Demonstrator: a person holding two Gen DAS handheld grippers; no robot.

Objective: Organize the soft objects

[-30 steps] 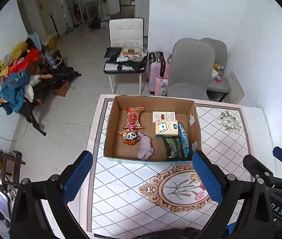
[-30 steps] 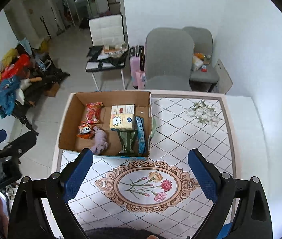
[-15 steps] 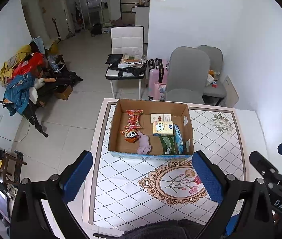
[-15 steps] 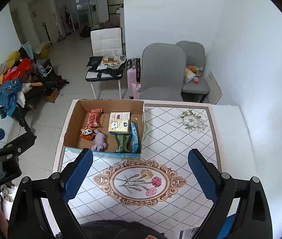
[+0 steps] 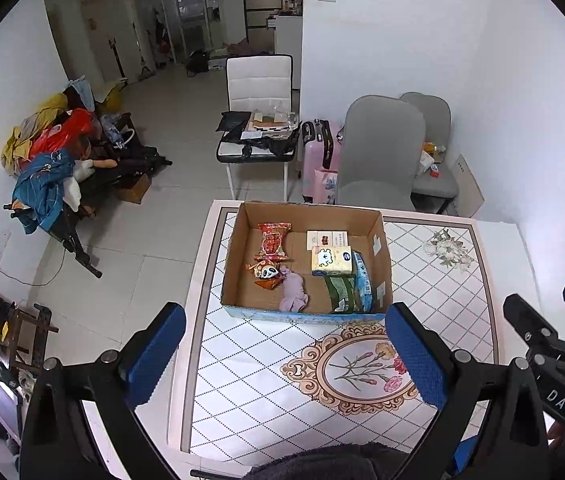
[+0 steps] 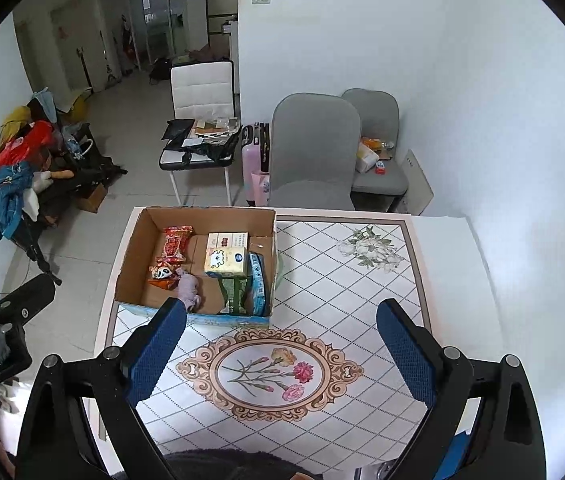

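Observation:
An open cardboard box (image 5: 380,252) (image 6: 130,256) stands on the patterned table. In it lie a red snack bag (image 5: 273,242), a panda packet (image 5: 267,273), a lilac soft toy (image 5: 294,294) (image 6: 188,286), a tissue pack (image 5: 331,259) (image 6: 226,261), a white carton (image 5: 327,238), a green bag (image 5: 340,294) and a blue packet (image 5: 363,282). My left gripper (image 5: 284,354) is open and empty, well above the table in front of the box. My right gripper (image 6: 280,348) is open and empty, over the floral medallion (image 6: 268,368).
The table's tiled cloth (image 5: 442,288) runs right to a white wall. Two grey chairs (image 5: 378,152) and a pink suitcase (image 5: 318,152) stand behind the table. A white chair (image 5: 258,120) with clutter and a heap of clothes (image 5: 50,160) are on the floor at left.
Both grippers have drawn up and back from the table, so the box looks smaller and farther. Both stayed open and empty. The box contents have not moved.

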